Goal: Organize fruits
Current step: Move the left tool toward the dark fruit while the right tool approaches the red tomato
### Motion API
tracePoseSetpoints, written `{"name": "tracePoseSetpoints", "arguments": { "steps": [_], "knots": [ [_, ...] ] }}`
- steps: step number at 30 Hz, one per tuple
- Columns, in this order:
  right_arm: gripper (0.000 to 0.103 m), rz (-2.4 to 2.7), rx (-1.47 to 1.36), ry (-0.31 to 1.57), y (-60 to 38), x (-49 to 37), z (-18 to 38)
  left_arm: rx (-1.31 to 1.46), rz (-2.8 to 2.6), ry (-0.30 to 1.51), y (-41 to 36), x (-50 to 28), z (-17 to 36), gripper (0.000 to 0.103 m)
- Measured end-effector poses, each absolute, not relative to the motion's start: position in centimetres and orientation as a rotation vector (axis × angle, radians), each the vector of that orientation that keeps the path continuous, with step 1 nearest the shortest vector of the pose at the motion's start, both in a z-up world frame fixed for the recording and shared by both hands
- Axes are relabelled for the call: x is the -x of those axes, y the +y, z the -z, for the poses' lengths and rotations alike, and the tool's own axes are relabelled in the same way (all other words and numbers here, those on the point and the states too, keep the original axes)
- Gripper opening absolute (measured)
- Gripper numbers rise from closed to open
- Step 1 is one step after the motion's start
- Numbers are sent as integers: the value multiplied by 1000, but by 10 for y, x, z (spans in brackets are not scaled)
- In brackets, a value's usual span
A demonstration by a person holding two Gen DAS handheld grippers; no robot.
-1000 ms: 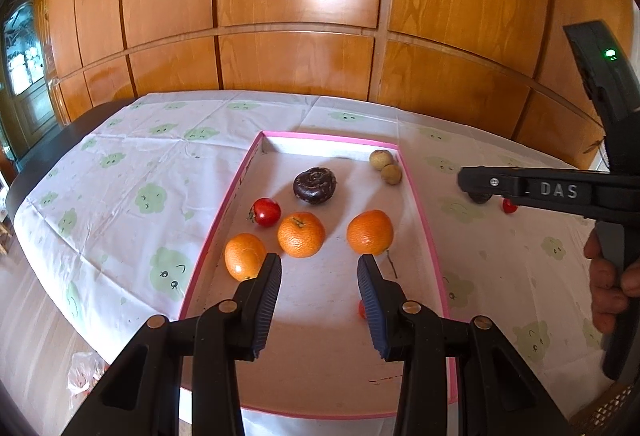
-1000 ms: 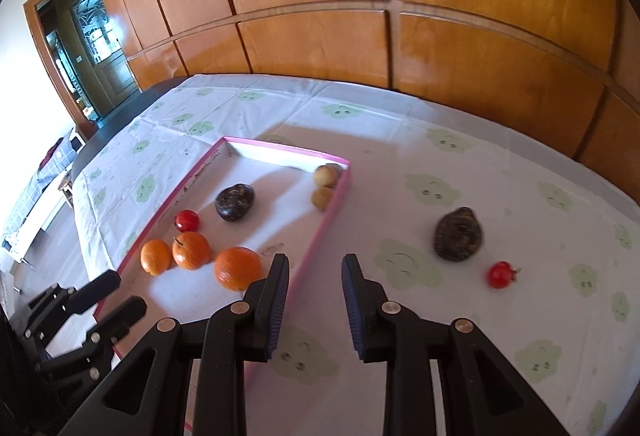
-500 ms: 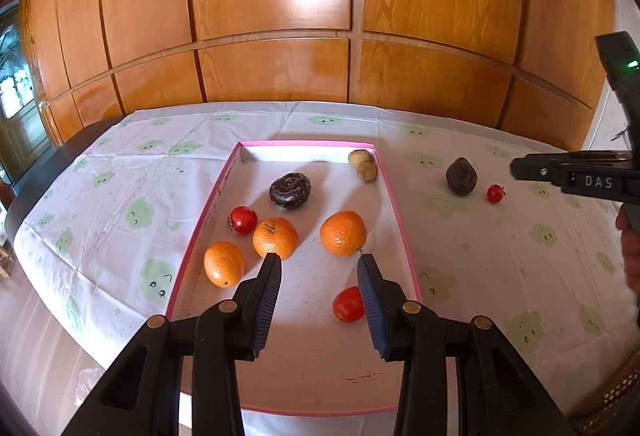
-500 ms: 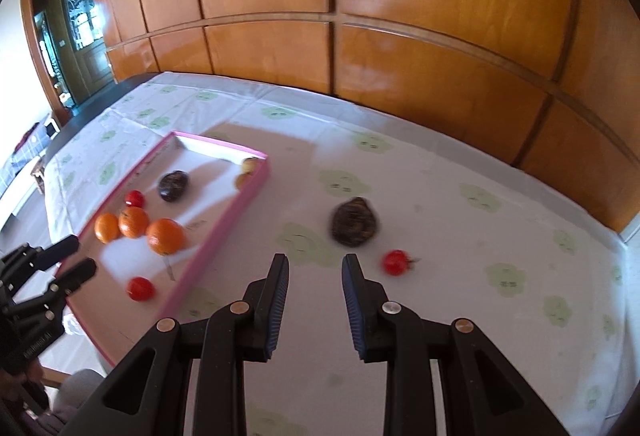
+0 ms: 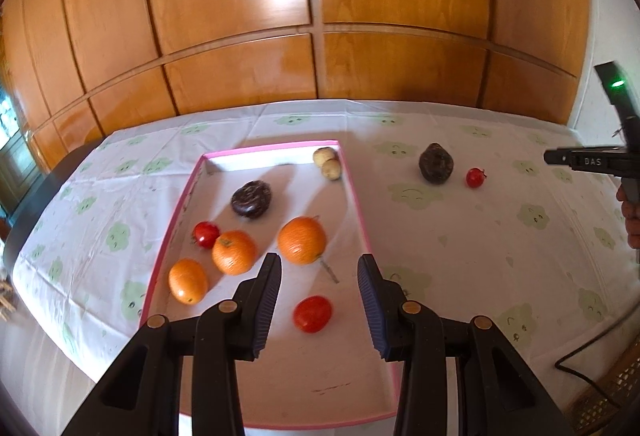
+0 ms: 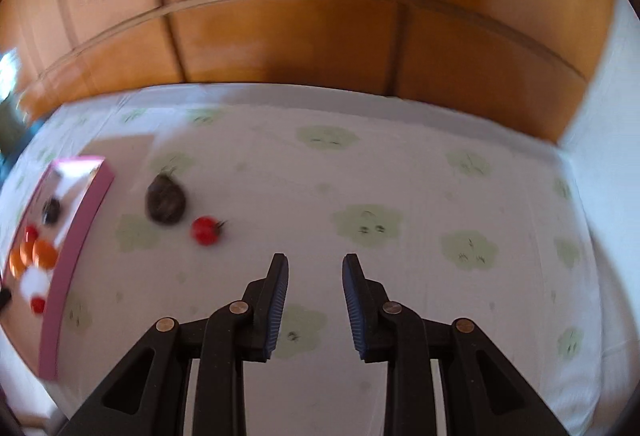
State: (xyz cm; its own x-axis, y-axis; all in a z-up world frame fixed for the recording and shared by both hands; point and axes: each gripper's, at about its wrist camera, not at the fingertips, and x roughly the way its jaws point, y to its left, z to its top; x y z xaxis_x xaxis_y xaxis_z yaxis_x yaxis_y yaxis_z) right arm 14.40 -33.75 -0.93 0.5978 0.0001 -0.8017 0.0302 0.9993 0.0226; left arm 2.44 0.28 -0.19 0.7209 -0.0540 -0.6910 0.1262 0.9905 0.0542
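Inside the pink tray (image 5: 362, 220): three oranges (image 5: 302, 240), two tomatoes (image 5: 313, 313); both tools, left (image 5: 319, 278) and right (image 6: 315, 278), released, empty.

1. The left gripper (image 5: 318, 292) is glossy black plastic, its two fingers (image 5: 267, 296) faced with ribbed dark-blue pads
2. Round brass-coloured rivets dot its linkage arms
3. The right gripper (image 6: 315, 294) is built the same: black arms, blue ribbed fingers (image 6: 277, 300), brass rivets
4. From the left wrist view, its black side carries white "DAS" lettering and a green light
5. A bare-skinned hand (image 5: 631, 216) shows beneath it, and a thin black cable trails below
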Motion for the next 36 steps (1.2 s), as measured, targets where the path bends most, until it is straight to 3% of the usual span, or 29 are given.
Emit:
{"name": "tracePoseSetpoints", "arguments": {
  "steps": [16,36],
  "knots": [
    [28,44,-73,931,-346,-144,4,-192,216,770,-69,-48,1,40],
    [28,45,-83,937,-348,-147,3,-140,249,884,-89,-87,25,41]
  ]
}}
